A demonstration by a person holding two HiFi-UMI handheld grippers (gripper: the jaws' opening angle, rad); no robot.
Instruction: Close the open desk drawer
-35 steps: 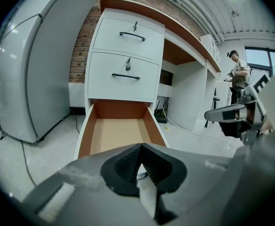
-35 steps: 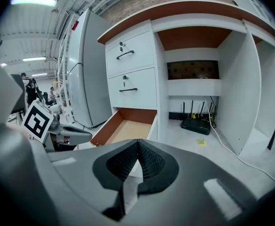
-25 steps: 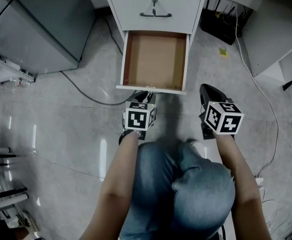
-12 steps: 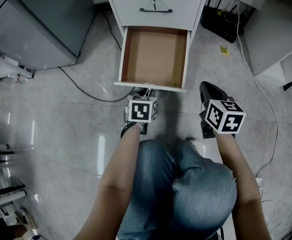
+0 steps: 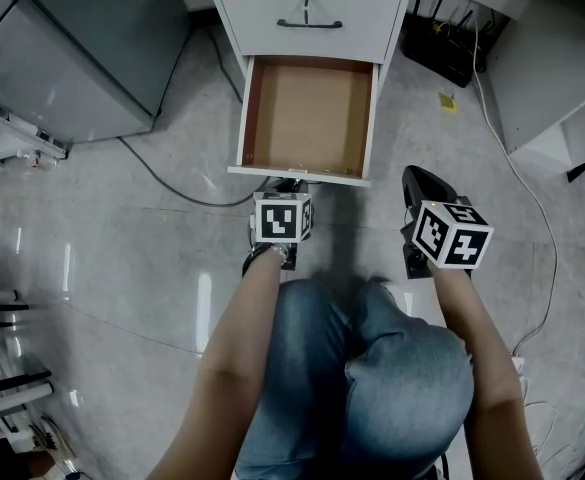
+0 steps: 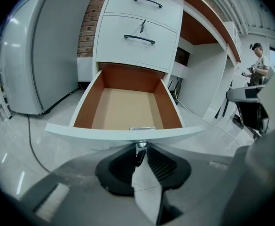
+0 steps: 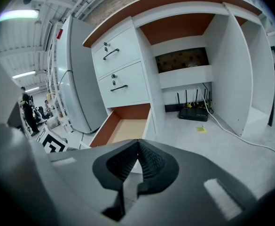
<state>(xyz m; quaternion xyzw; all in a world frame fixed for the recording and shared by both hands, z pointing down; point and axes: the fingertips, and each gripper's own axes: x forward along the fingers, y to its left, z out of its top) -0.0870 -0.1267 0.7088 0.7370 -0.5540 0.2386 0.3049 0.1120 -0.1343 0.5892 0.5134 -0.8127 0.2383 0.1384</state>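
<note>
Forearm angled downward, the left gripper (image 6: 142, 149) meets the front of the pulled-out white, brown-lined desk drawer (image 6: 118, 133), its jaws just closing, still slightly apart, around a small dark hanging key (image 6: 138, 155). The right gripper (image 7: 137, 143) hovers alongside, jaws pressed together.

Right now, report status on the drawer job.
Left gripper at drawer front, jaws just been closing round its key, not clamped. Right gripper shut, empty, clear of it. Drawer open, empty. Nothing in the way.
</note>
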